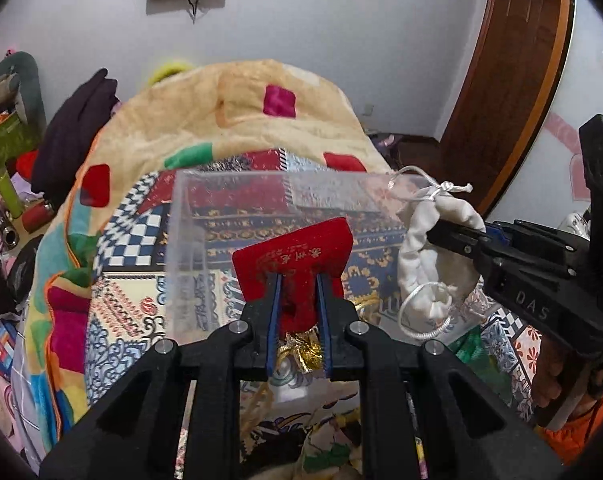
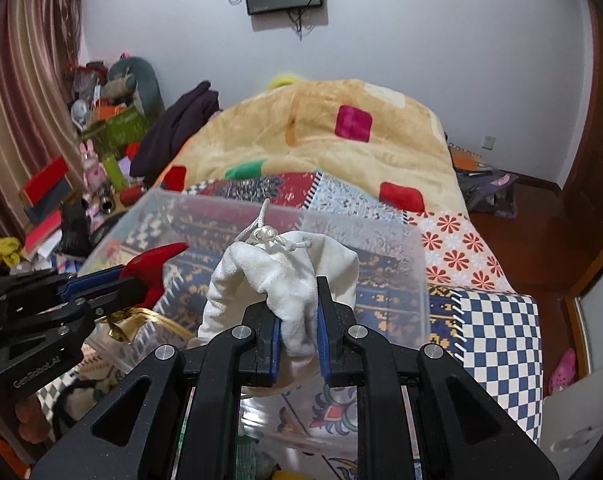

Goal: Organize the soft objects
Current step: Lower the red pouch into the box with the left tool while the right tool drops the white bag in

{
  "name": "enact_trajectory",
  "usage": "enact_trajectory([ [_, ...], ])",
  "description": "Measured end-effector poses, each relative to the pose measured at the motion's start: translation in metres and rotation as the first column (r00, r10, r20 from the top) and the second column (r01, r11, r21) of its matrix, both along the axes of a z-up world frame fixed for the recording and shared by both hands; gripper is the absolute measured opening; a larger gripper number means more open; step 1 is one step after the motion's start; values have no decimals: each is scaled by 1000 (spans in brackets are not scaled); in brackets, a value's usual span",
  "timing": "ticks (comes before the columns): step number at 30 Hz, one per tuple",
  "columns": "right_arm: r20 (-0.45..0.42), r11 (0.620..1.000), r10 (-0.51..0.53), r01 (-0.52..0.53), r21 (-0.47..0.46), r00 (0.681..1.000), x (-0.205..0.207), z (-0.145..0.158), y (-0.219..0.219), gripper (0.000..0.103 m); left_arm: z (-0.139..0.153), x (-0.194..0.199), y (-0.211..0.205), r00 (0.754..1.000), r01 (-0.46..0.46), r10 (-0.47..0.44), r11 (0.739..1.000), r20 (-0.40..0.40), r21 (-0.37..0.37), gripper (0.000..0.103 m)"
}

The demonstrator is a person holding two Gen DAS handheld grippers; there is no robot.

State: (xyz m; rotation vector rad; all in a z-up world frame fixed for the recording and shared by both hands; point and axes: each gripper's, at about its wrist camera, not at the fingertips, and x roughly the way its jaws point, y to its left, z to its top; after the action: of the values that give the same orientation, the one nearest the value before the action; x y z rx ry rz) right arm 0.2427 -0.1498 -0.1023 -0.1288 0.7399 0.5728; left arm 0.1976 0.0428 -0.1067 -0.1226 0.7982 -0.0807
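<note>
My left gripper (image 1: pixel 299 280) is shut on a red velvet pouch (image 1: pixel 297 248) with gold writing and a gold ribbon, held above a clear plastic box (image 1: pixel 185 240) on the bed. My right gripper (image 2: pixel 297 284) is shut on a white drawstring pouch (image 2: pixel 277 268) and holds it over the same box (image 2: pixel 381 232). In the left wrist view the white pouch (image 1: pixel 429 256) hangs at the right, in the right gripper (image 1: pixel 441 236). In the right wrist view the left gripper (image 2: pixel 121 284) with the red pouch (image 2: pixel 155 264) is at the left.
The box sits on a patterned quilt (image 2: pixel 497 320) with a tan blanket (image 2: pixel 321 140) folded behind it. A cluttered table (image 2: pixel 85 184) with boxes, toys and dark clothes stands to the left. A wooden door (image 1: pixel 501 92) and floor lie to the right.
</note>
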Motion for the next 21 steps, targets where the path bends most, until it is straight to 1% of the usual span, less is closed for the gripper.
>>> enact_trajectory([
  [2,-4,1000,9,-9,-16,1000,1,-2,4,14,-1,1,-4,1000,4,-4,1000,0,13,15],
  [6,-24,999,28,-29,-37,999,1,-6,5,14,-3,5,-7,1000,12,-11,1000,-16,11,17],
  [8,-33,999,33,-35,-41,999,1,-7,6,17,-2,3,-8,1000,12,-11,1000,-14,14,19],
  [9,-37,998,37,-38,-40,999,0,-7,5,22,-1,2,-8,1000,11,-10,1000,-12,14,21],
  [10,-37,998,39,-40,-38,999,-1,-6,4,29,0,1,-9,1000,11,-11,1000,-11,10,27],
  [11,-36,998,41,-42,-35,999,-2,-5,4,33,1,1,-7,1000,13,-13,1000,-12,6,33],
  [12,-31,999,41,-42,-33,999,-4,-4,3,42,3,-2,-7,1000,13,-13,1000,-7,1,38],
  [13,-21,999,39,-39,-31,999,-7,-2,2,51,5,-4,-7,1000,8,-8,1000,1,0,48],
  [14,-14,999,35,-35,-30,999,-10,-1,2,55,7,-6,-6,1000,4,-4,1000,8,1,56],
  [16,-5,999,29,-29,-20,1000,-14,4,-1,69,13,-12,-6,1000,-3,3,1000,28,2,58],
  [18,1,1000,28,-28,-6,1000,-18,8,-5,75,20,-19,-5,999,-1,1,1000,43,-1,58],
  [21,21,1000,27,-27,2,999,-24,16,-9,78,33,-30,-3,997,-10,10,1000,73,-2,64],
])
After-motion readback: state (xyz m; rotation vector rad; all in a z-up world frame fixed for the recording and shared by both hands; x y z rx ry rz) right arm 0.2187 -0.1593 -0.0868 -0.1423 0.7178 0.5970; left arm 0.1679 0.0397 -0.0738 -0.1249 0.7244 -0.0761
